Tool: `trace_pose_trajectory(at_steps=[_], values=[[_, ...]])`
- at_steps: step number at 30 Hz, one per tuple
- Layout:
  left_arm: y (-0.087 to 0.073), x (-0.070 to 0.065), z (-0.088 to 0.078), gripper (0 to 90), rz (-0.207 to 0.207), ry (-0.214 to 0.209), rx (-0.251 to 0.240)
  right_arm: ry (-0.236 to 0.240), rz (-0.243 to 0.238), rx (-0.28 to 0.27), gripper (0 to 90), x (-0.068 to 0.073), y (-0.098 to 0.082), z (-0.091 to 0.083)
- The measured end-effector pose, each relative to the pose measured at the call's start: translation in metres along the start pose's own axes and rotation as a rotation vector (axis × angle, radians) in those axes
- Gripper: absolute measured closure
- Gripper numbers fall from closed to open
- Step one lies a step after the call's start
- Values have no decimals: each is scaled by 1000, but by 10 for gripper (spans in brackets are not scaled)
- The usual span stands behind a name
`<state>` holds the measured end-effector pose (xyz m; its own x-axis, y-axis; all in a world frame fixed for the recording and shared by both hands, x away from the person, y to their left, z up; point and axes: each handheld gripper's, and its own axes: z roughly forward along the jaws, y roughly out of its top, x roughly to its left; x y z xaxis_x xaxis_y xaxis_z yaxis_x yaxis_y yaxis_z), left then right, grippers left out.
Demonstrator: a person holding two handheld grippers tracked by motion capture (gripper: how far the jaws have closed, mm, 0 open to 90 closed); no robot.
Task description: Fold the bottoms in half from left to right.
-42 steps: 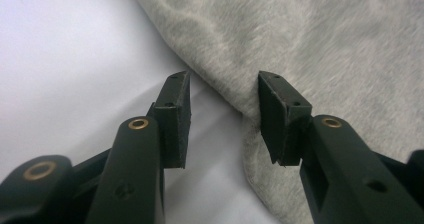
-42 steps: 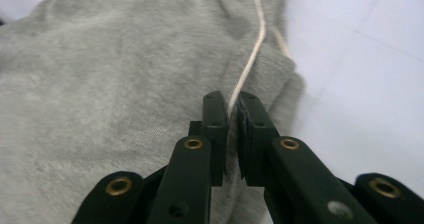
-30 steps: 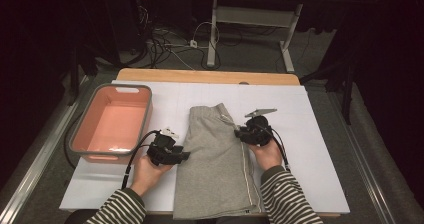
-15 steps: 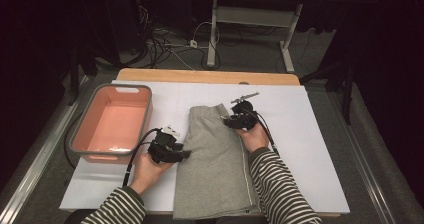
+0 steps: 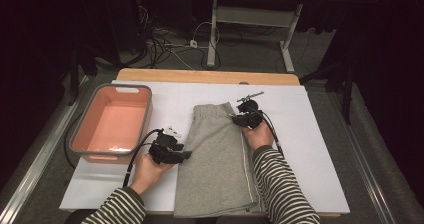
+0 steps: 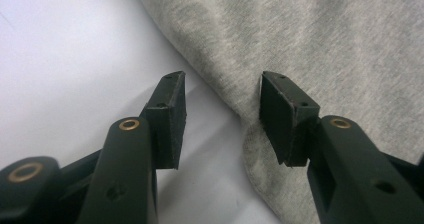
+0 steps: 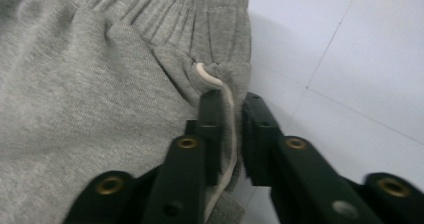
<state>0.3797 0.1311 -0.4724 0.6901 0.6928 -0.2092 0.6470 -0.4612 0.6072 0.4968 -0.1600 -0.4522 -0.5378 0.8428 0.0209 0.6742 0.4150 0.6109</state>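
Shorts (grey, folded) lie near pink tub on white sheet.

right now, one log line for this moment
left claw: open at shorts edge | right claw: closing on waistband side seam | tub: untouched

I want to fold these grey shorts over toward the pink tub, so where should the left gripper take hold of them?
Grip the grey shorts at their near side edge, probably best from the bare white table cover. There the hem lies flat and curves in between the open jaws of the left gripper, one pad over cloth, one over the cover. The right gripper already pinches the waistband side seam.
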Motion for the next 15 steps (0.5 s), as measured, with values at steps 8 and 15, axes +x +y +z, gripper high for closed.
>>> trace_pose_trajectory(at_steps=[8, 15], values=[[-2, -3, -1, 512, -6, 0, -1, 39, -1, -20, 609, 8, -18, -32], [-6, -11, -4, 488, -14, -22, 13, 67, -20, -28, 568, 22, -51, -53]])
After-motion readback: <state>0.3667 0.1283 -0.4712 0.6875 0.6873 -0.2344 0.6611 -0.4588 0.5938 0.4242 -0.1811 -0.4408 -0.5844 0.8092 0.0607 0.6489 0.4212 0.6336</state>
